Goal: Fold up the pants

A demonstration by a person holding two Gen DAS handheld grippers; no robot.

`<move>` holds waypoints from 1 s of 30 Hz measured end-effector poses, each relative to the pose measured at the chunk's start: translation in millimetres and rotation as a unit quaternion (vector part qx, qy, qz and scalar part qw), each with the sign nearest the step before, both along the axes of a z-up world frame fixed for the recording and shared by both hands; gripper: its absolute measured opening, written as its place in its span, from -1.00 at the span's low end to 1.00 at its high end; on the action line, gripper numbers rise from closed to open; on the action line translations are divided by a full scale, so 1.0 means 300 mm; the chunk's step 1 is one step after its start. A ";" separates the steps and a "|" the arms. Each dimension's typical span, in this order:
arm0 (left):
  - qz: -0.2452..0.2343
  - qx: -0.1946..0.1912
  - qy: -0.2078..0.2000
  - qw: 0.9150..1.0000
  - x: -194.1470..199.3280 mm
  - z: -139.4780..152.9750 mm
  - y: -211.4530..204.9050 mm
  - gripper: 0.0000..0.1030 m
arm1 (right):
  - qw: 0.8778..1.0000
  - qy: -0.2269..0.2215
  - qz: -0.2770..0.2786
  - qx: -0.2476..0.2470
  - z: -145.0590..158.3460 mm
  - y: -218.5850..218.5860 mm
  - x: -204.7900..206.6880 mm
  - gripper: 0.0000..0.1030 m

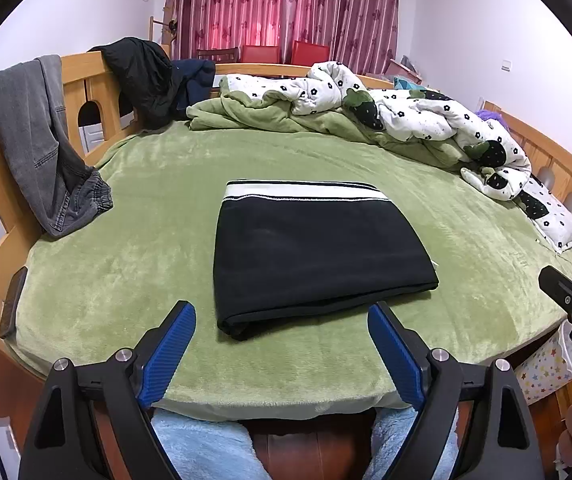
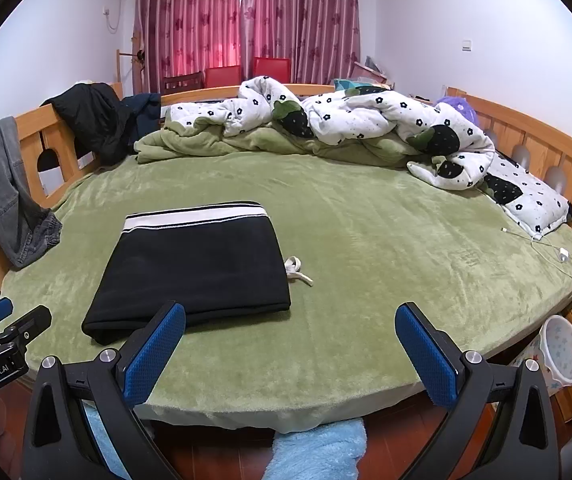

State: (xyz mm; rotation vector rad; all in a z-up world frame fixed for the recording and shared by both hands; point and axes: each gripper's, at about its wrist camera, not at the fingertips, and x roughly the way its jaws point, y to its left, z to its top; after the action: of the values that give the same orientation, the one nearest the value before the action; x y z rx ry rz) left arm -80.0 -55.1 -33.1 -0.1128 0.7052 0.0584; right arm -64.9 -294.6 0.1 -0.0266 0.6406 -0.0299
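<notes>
The black pants (image 1: pixel 318 256) lie folded into a flat rectangle on the green bed cover (image 1: pixel 125 264), with the black-and-white striped waistband on the far side. They also show in the right wrist view (image 2: pixel 197 272), with a white drawstring (image 2: pixel 298 272) sticking out at their right edge. My left gripper (image 1: pixel 281 316) is open and empty, just in front of the pants' near edge. My right gripper (image 2: pixel 290 316) is open and empty, over the near bed edge to the right of the pants. Each gripper shows at the edge of the other's view.
A crumpled white flowered quilt (image 2: pixel 366 120) and green blanket lie along the far side. Grey jeans (image 1: pixel 41 140) and dark jackets (image 1: pixel 141 76) hang on the wooden bed rail. A white charger cable (image 2: pixel 546 248) lies at the right. A star-patterned basket (image 2: pixel 562 352) stands beside the bed.
</notes>
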 end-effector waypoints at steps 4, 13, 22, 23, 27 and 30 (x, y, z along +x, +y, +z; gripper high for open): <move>-0.001 -0.003 -0.003 1.000 -0.001 0.001 -0.003 0.72 | 1.000 0.000 -0.001 0.001 0.006 0.015 -0.011 1.00; 0.000 0.000 0.000 1.000 -0.005 0.001 -0.003 0.72 | 1.000 0.005 -0.001 0.003 0.004 0.022 -0.012 1.00; 0.002 -0.001 0.002 1.000 -0.001 -0.003 0.011 0.72 | 1.000 0.004 -0.002 0.001 0.003 0.019 -0.010 1.00; 0.003 -0.001 0.002 1.000 0.000 -0.003 0.013 0.72 | 1.000 0.004 -0.002 0.001 0.003 0.018 -0.010 1.00; 0.007 0.000 -0.003 1.000 -0.005 -0.001 0.018 0.72 | 1.000 0.003 0.000 0.001 0.005 0.015 -0.008 0.99; 0.009 0.001 -0.004 1.000 -0.008 0.003 0.020 0.72 | 1.000 0.003 -0.001 0.002 0.004 0.018 -0.009 1.00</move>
State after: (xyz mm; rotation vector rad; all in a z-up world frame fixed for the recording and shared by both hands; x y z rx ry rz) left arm -82.5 -48.9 -32.2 -0.1179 0.6955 0.0759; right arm -67.6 -289.2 1.4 -0.0218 0.6475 -0.0309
